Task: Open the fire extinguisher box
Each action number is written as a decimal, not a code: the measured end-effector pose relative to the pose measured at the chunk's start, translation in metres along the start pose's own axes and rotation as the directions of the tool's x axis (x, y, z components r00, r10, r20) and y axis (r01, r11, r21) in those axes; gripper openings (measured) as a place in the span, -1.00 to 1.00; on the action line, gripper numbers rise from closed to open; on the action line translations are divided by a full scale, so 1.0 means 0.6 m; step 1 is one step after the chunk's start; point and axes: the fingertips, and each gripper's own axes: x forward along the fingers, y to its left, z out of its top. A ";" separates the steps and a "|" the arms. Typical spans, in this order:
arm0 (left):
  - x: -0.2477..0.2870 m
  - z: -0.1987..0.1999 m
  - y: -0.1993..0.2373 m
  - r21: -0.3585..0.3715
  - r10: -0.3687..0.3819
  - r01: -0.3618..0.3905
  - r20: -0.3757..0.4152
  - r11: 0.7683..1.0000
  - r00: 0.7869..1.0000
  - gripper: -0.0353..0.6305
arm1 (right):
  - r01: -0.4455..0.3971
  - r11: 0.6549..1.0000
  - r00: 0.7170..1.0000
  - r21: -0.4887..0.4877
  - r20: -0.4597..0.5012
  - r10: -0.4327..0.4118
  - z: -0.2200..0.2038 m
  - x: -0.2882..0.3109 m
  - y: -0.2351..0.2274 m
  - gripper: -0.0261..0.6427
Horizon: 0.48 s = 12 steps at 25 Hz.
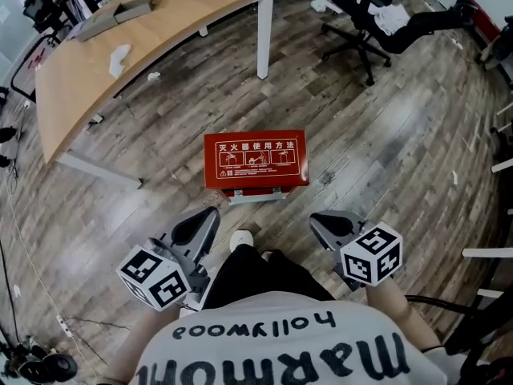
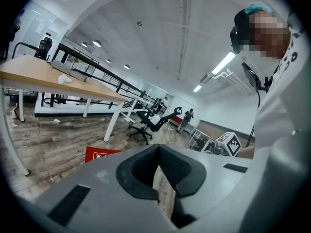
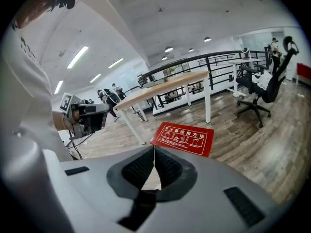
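A red fire extinguisher box (image 1: 255,160) lies flat on the wooden floor, its lid with white printing facing up and closed. It also shows in the left gripper view as a red corner (image 2: 99,154) and in the right gripper view as the full lid (image 3: 183,138). My left gripper (image 1: 210,213) hovers near the box's lower left, a short way off it, jaws together and empty (image 2: 158,147). My right gripper (image 1: 321,219) hangs near the box's lower right, apart from it, its jaws shut on nothing (image 3: 154,147).
A curved wooden desk (image 1: 120,46) with white legs stands behind the box at the left. A black office chair (image 1: 365,22) is at the back right. The person's shoe (image 1: 240,239) is just in front of the box. Cables (image 1: 40,363) lie at the lower left.
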 end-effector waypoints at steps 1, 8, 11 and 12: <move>0.000 -0.001 0.010 -0.006 -0.002 0.002 -0.008 1.000 1.000 -0.88 | 0.007 1.000 1.000 -0.020 -0.012 -0.007 0.000 0.009 0.004 -0.90; 0.003 0.000 0.076 -0.013 -0.010 0.009 -0.063 1.000 0.998 -0.88 | 0.042 0.995 0.994 -0.091 -0.095 -0.050 0.001 0.066 0.021 -0.90; 0.003 0.003 0.108 -0.024 -0.016 0.014 -0.085 1.000 0.996 -0.88 | 0.085 0.994 0.988 -0.066 -0.120 -0.093 0.003 0.092 0.011 -0.90; 0.003 0.004 0.118 -0.029 -0.021 0.018 -0.094 0.999 0.995 -0.88 | 0.098 0.994 0.987 -0.054 -0.125 -0.104 0.006 0.100 0.009 -0.90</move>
